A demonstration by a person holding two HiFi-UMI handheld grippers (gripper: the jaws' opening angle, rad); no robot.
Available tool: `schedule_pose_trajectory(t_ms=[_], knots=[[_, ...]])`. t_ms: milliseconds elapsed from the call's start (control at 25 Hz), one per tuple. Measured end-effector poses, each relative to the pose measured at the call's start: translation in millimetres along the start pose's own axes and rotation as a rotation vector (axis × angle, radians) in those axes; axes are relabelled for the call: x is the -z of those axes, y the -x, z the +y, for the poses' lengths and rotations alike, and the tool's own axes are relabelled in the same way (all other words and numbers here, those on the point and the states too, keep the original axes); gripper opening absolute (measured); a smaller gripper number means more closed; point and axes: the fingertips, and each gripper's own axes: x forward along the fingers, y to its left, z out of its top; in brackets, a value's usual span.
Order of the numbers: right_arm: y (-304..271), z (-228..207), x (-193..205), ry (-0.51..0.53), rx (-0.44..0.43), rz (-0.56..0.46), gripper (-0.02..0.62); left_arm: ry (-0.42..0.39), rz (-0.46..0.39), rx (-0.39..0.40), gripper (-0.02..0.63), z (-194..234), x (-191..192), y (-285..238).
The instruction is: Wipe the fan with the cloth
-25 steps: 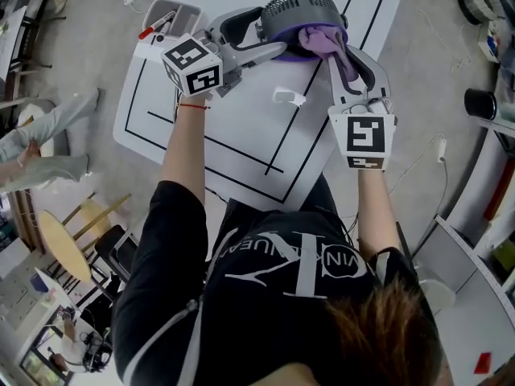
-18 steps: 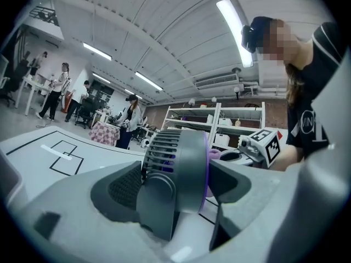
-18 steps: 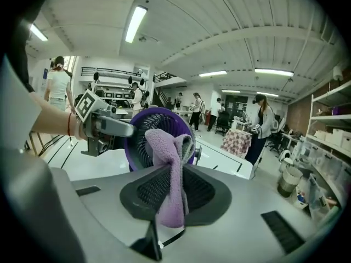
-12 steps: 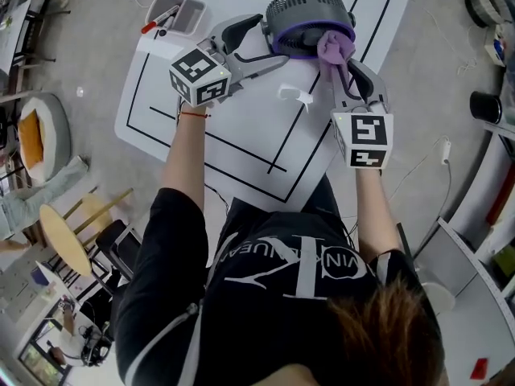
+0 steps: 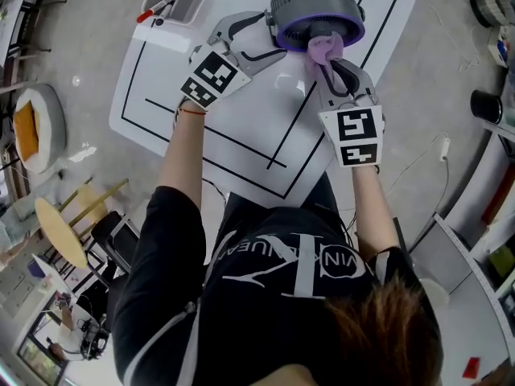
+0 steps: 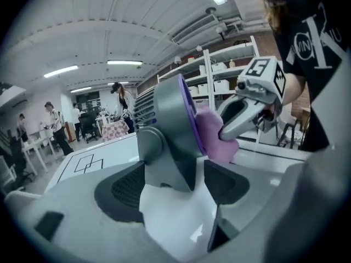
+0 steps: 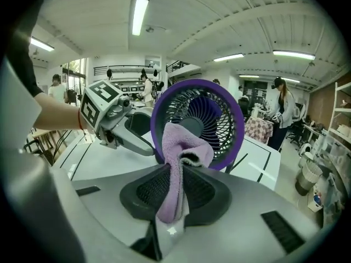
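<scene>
Two jaws of my left hand-held gripper (image 5: 269, 34) are reaching the side of the fan (image 5: 314, 2), which is standing upright toward the far side of the white table (image 5: 241, 111). My right hand-held gripper (image 5: 331, 61) is pushing the purple cloth (image 5: 326, 47) against it.

From the left gripper view, my jaws are standing wide around the fan's grey stand (image 6: 164, 163) and have just been closing. One pad is lying against it and the other just beside it.

From the right gripper view, my jaws are clamping the cloth, and its bunched top is touching the fan's purple ring (image 7: 236, 119).
</scene>
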Motion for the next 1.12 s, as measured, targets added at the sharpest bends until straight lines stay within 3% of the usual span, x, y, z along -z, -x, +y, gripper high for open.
schedule_pose_trajectory(t_ms=[80, 200, 760, 1120], knots=[[-1, 5, -3, 0.014, -0.025, 0.011, 0.069, -0.042, 0.029, -0.014, 0.329, 1, 3, 1], [-3, 10, -6, 0.011, -0.065, 0.017, 0.069, -0.031, 0.029, -0.068, 0.208, 10, 2, 1], [-7, 44, -43, 0.055, -0.191, -0.030, 0.069, -0.013, 0.011, -0.124, 0.183, 11, 3, 2], [5, 40, -67, -0.001, -0.216, -0.091, 0.069, -0.008, 0.013, -0.128, 0.175, 9, 3, 2]])
